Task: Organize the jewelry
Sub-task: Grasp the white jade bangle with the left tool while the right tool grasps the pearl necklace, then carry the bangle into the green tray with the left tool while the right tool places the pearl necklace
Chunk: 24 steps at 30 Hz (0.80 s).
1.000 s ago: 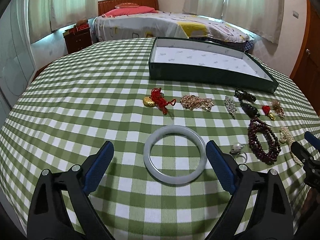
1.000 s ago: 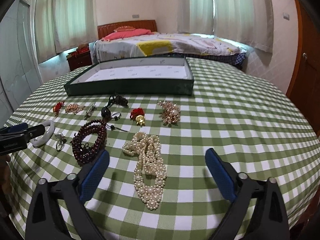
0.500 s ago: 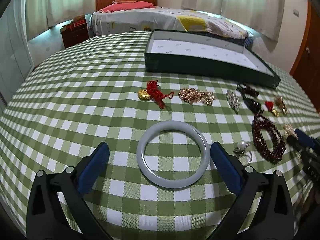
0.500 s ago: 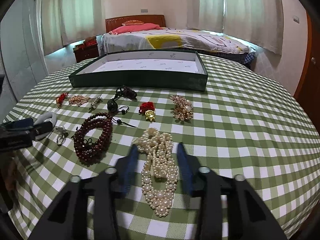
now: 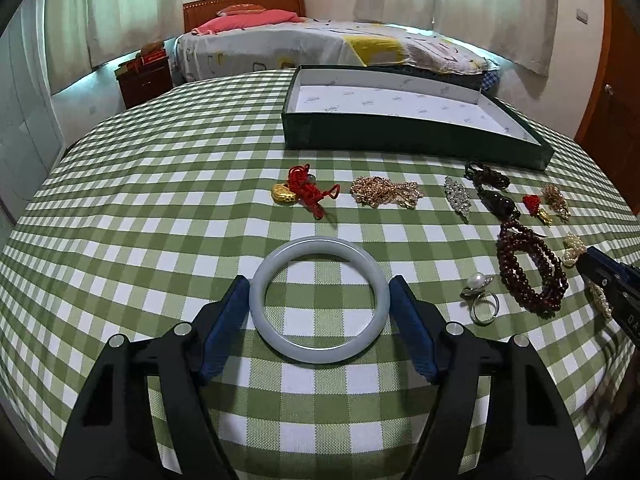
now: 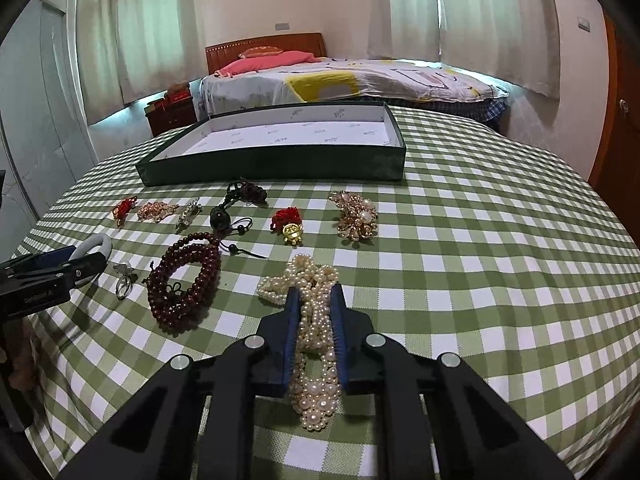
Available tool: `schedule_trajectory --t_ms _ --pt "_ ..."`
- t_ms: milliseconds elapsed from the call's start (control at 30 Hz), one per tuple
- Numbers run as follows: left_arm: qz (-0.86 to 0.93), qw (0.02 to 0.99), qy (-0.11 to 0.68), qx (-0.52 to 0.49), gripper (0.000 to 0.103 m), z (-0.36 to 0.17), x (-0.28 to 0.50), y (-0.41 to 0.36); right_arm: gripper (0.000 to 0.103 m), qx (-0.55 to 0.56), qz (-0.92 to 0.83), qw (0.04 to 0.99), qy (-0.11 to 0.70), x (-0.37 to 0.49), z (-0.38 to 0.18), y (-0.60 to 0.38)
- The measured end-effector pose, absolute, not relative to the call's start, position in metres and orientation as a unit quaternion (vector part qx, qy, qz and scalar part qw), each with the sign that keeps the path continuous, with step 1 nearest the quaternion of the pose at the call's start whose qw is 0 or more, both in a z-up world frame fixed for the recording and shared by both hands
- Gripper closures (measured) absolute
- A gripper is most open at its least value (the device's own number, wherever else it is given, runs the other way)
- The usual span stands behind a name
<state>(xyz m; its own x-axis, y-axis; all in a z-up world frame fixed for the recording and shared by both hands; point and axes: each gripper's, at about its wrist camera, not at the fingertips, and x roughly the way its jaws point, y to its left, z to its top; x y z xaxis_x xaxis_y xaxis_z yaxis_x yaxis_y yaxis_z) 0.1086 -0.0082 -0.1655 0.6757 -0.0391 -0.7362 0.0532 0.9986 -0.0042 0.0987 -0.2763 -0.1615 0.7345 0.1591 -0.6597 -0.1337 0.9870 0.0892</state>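
A: box first; big, shallow, dark green, pale lining, far centre on the bench; nothing in it; stiff card by the look, light; stays put, everything goes into it.

B: bangle?

A: pale jade-like bangle lies flat on the cloth near left; left gripper straddles it, jaws just been closing, blue pads touching or nearly touching the outer rim on both sides; can't confirm they press yet; I read that as half-wide with the ring between. Rigid, smooth, likely slippery and brittle; squeeze across the diameter, low on the pads; don't let it drop on the box edge.

B: right side?

A: right gripper jaws just been closing, now nearly together and pinching the pearl strands mid-bundle, near centre; soft, limp, light; the ends will dangle and swing, loose loops may slip; lift slowly.

B: rest?

A: dark red bead bracelet just left of the pearls; flexible, coiled, take it through the bundle; pearl ring between bangle and beads; tiny, fiddly, grip the band.

B: any writing?

A: small pale lettering on the left gripper's body in the right view; too blurred to read with confidence; faint print on the box lining, illegible.
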Motion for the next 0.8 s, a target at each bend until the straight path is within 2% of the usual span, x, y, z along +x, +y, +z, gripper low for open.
schedule_trajectory --t_ms 167,233,800 --pt "-0.028 0.916 0.399 0.005 0.034 -0.165 0.107 -0.007 0.090 0.020 0.079 0.932 0.353 0.098 -0.160 -0.276" --pt "-0.027 0.917 0.397 0.002 0.034 -0.163 0.105 -0.006 0.094 0.021 0.078 0.934 0.348 0.096 -0.158 -0.277" --pt "-0.038 0.932 0.360 -0.007 0.034 -0.131 0.099 -0.008 0.095 0.042 0.083 0.943 0.320 0.090 -0.136 -0.280"
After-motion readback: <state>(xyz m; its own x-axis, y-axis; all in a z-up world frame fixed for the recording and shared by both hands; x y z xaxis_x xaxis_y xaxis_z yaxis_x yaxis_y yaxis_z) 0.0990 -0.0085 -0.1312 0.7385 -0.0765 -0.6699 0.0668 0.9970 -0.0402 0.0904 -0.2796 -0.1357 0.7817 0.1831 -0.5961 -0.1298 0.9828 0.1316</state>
